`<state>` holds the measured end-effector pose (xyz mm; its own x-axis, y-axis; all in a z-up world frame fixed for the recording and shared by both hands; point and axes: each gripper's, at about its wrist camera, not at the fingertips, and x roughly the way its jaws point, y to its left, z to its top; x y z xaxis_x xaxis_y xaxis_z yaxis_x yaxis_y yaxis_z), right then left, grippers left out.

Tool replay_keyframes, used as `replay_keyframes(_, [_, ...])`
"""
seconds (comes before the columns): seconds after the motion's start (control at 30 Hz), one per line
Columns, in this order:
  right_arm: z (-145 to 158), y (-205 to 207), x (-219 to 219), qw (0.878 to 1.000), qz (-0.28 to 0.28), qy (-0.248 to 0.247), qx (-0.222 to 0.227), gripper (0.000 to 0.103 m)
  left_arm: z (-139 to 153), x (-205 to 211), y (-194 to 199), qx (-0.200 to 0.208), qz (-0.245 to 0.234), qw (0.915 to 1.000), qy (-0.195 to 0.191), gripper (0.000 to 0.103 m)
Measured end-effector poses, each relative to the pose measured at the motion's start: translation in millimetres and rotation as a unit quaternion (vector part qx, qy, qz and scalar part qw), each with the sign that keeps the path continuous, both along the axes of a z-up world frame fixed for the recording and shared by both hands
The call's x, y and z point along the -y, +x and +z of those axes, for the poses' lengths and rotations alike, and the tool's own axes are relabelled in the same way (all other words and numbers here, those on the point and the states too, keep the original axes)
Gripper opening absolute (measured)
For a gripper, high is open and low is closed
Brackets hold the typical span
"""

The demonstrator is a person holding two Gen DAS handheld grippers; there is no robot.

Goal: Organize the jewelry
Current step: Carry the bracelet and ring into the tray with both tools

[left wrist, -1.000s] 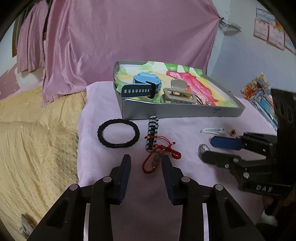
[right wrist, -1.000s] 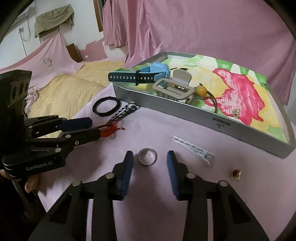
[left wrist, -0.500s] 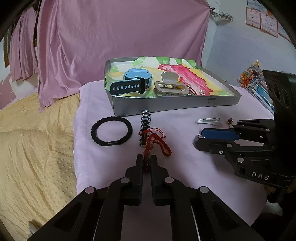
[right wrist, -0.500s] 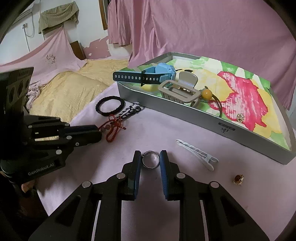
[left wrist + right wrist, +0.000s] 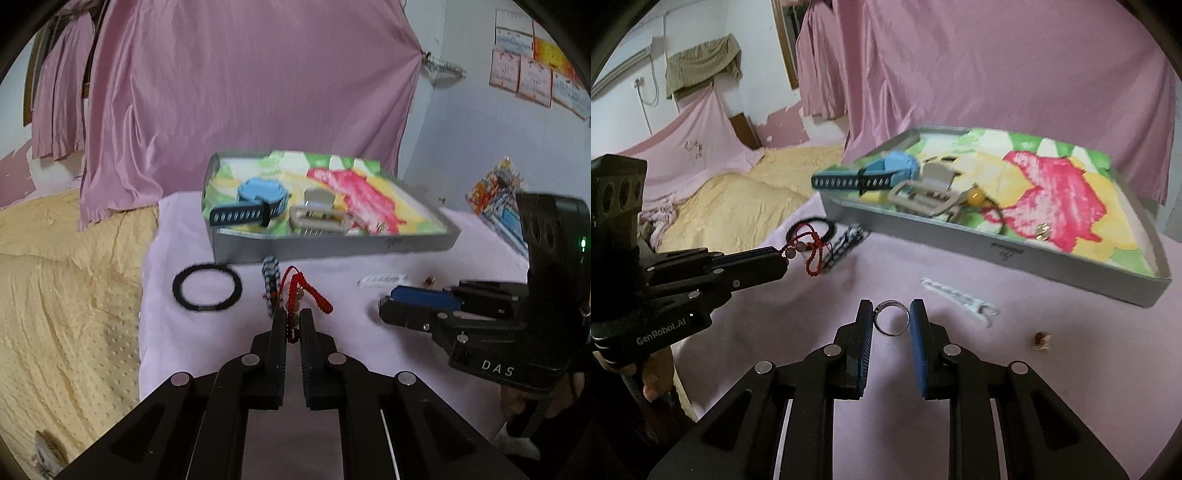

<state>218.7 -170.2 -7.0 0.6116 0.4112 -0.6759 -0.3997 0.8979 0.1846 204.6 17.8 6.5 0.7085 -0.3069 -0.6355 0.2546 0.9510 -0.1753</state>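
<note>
My left gripper (image 5: 293, 321) is shut on a red cord bracelet (image 5: 299, 295) with beads, lifted off the pink cloth; the same red bracelet (image 5: 809, 251) dangles from its tips in the right wrist view. My right gripper (image 5: 891, 318) is shut on a silver ring (image 5: 891, 321), held just above the cloth. Behind stands a grey tray (image 5: 332, 247) with a flowered lining, holding a blue watch (image 5: 258, 201) and a beige hair claw (image 5: 319, 218). In the right wrist view the tray (image 5: 1015, 254) also holds a hair tie with a yellow bead (image 5: 977, 195) and a small gold piece (image 5: 1042, 230).
On the cloth lie a black ring bracelet (image 5: 207, 290), a black-and-white braided band (image 5: 269, 275), a white hair clip (image 5: 956, 297) and a small red-gold earring (image 5: 1042, 339). A yellow blanket (image 5: 66, 295) lies to the left, pink curtains behind.
Both grippers have closed, the left on the red bracelet and the right on the ring. Both have then risen a little, lifting their pieces off the cloth.
</note>
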Motion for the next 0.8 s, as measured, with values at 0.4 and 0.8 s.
replay_keyframes(0.4, [26.4,6.3,66.7,0.996,-0.07,0.025,0.053,0.018,35.1,41.0,18.3,0.045,-0.004,0.999,-0.007,0.006])
replay_keyframes(0.8, [34.5,25.9,96.2,0.993,-0.084,0.039,0.076,0.018,53.8,78.4,44.4,0.057,-0.023,0.9981,-0.005,0.004])
